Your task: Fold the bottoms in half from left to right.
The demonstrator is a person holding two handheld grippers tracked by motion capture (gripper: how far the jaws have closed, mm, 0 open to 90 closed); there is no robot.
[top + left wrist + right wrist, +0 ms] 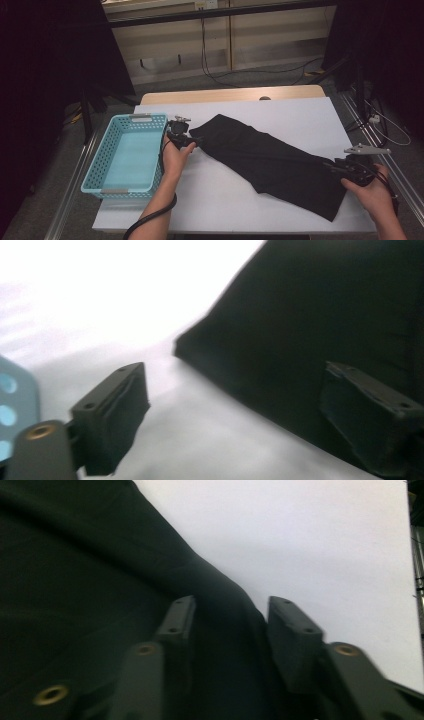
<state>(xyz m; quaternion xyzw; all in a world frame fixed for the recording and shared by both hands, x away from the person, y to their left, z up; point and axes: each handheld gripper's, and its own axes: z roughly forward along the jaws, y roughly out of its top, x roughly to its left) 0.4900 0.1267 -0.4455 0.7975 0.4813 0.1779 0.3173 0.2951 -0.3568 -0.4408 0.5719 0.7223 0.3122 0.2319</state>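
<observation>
White table [280, 112] across the frame's middle, black garment [265, 160] running diagonally from centre to lower right, turquoise basket [125, 155] at left, right gripper [340, 170] at lower right, jaws parted astride a fabric fold, left gripper [192, 141] at centre-left, jaws spread wide, gripping nothing.
</observation>
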